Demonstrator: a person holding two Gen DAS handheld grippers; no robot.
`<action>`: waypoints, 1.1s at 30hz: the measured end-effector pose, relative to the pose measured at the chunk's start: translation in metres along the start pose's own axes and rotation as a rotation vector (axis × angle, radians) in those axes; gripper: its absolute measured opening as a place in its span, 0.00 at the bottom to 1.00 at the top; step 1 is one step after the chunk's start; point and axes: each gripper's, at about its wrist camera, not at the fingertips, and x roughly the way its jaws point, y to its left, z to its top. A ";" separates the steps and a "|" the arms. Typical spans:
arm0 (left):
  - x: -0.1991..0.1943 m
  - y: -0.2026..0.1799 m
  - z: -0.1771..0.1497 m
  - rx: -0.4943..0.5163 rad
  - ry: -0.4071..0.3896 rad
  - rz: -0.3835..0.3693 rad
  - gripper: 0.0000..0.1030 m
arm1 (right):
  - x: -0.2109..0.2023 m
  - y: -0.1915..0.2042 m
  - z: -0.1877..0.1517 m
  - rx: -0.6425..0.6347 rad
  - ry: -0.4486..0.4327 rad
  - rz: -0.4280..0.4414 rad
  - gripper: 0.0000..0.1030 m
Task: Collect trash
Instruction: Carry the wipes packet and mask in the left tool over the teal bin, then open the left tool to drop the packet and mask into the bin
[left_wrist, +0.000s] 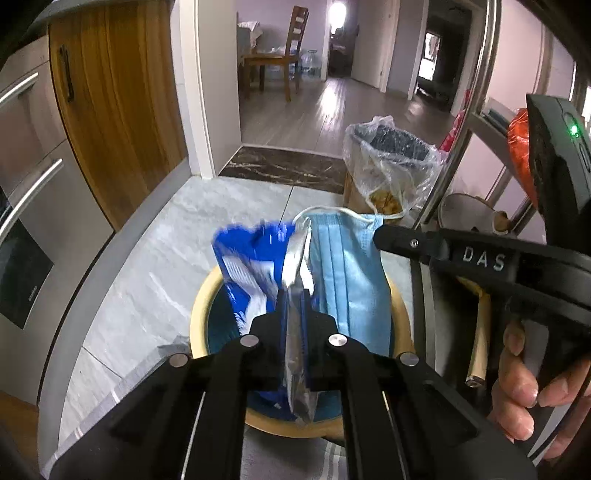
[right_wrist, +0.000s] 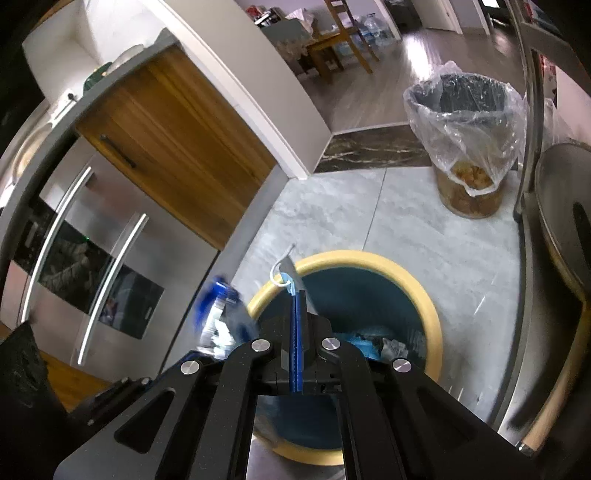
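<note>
Below, in the left wrist view, the left gripper (left_wrist: 295, 306) is clamped tight on a blue wrapper (left_wrist: 251, 266) with a silvery inside, held upright over a yellow-rimmed bin (left_wrist: 201, 306). Just beside it hangs a pale blue mask (left_wrist: 347, 273), pinched at its top corner by the right gripper (left_wrist: 384, 236), which reaches in from the right with its jaws closed; a hand (left_wrist: 524, 387) grips its handle. Both pieces hang over the bin's mouth. Farther off, a bag-lined basket (left_wrist: 388, 162) stands on the grey tile floor (left_wrist: 155, 251) near the doorway.

Seen from the right wrist, the right gripper (right_wrist: 297, 299) has its jaws pressed together on the mask (right_wrist: 291, 288), seen edge-on, its white ear loop (right_wrist: 279, 266) sticking up over the bin (right_wrist: 432, 314) rim. The bin's teal inside holds crumpled scraps (right_wrist: 391, 345). The wrapper (right_wrist: 221, 317) is a blue blur at left, just outside the rim. The basket (right_wrist: 469, 140) stands well apart, beyond the bin.
</note>
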 end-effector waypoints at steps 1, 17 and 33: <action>0.001 0.002 -0.002 -0.006 0.008 -0.003 0.06 | 0.002 0.000 0.000 -0.005 0.004 -0.002 0.01; 0.004 0.027 -0.019 -0.083 0.040 0.013 0.23 | 0.026 -0.020 -0.006 0.081 0.097 -0.094 0.23; -0.059 0.055 -0.055 -0.208 -0.013 0.078 0.69 | 0.002 0.022 -0.012 -0.081 0.029 -0.021 0.74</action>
